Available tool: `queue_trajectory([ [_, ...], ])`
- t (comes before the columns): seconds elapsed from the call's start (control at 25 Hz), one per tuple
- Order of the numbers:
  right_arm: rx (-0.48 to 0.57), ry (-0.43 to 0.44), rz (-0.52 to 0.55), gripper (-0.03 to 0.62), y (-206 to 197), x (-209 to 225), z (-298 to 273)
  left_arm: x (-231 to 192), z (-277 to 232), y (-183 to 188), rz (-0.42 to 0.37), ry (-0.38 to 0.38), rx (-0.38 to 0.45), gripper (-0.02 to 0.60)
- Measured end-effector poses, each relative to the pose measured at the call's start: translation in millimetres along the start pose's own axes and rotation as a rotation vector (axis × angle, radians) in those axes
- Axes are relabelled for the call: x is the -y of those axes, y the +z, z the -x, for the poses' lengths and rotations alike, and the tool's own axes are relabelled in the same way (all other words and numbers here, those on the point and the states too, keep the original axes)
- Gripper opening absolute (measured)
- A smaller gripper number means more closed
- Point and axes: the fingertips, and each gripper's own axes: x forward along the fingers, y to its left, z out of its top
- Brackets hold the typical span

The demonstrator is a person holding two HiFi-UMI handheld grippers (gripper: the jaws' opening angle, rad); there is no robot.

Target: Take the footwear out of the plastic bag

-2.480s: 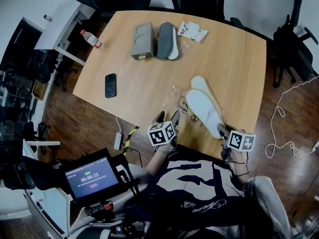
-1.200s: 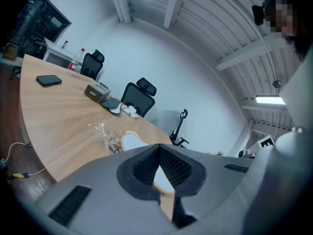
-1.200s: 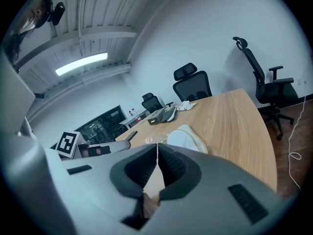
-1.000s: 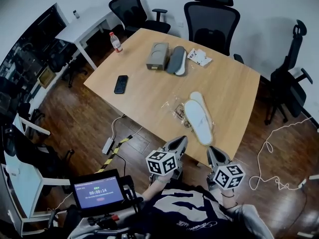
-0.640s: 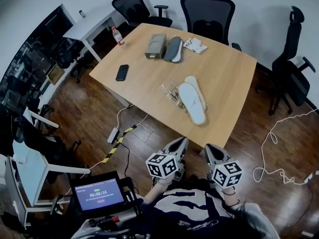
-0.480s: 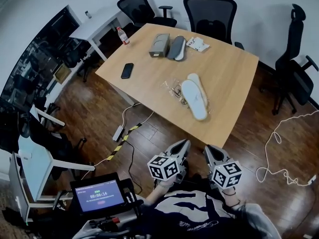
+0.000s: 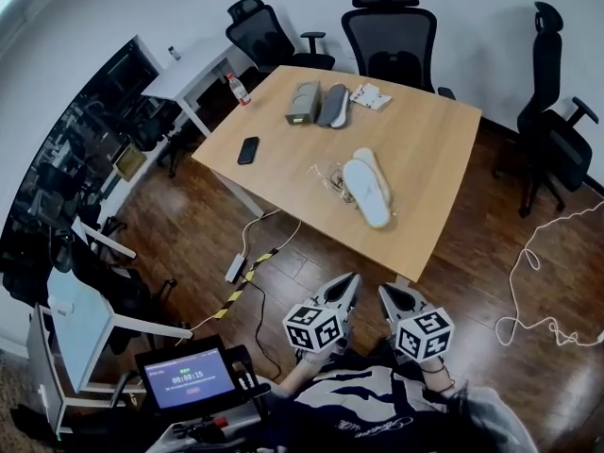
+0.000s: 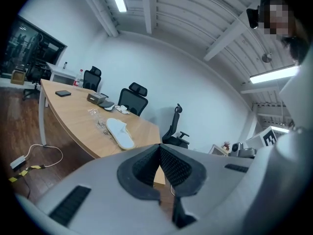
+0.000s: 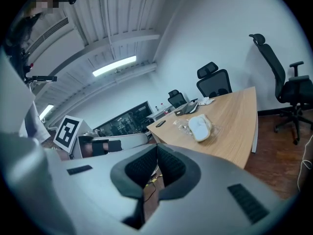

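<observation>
A pair of white slippers lies on the wooden table, partly inside a crumpled clear plastic bag. In the left gripper view the slippers and in the right gripper view the slippers show far off on the table. My left gripper and right gripper hang side by side over the wooden floor, well short of the table's near edge. Both are shut with nothing between the jaws.
At the table's far end lie a grey box, a grey pair of slippers and a white packet. A black phone and a water bottle are at the left. Office chairs ring the table. Cables trail on the floor.
The view has pulled back from the table: both grippers, once at its near edge by the slippers, are now farther from it over the floor. The slippers and bag stay put.
</observation>
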Motion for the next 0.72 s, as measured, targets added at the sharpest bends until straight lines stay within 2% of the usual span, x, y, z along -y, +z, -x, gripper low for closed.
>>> queue_trajectory([
  [0.24,0.001,0.0,0.014,-0.012,-4.5,-6.9,-3.3,3.8,5.8,-8.1,-0.03,-0.02,0.003,0.005],
  [0.72,-0.024,-0.037,0.012,-0.012,-29.6,-52.3,24.4,3.6,62.4,-19.3,0.046,-0.016,0.033,0.005],
])
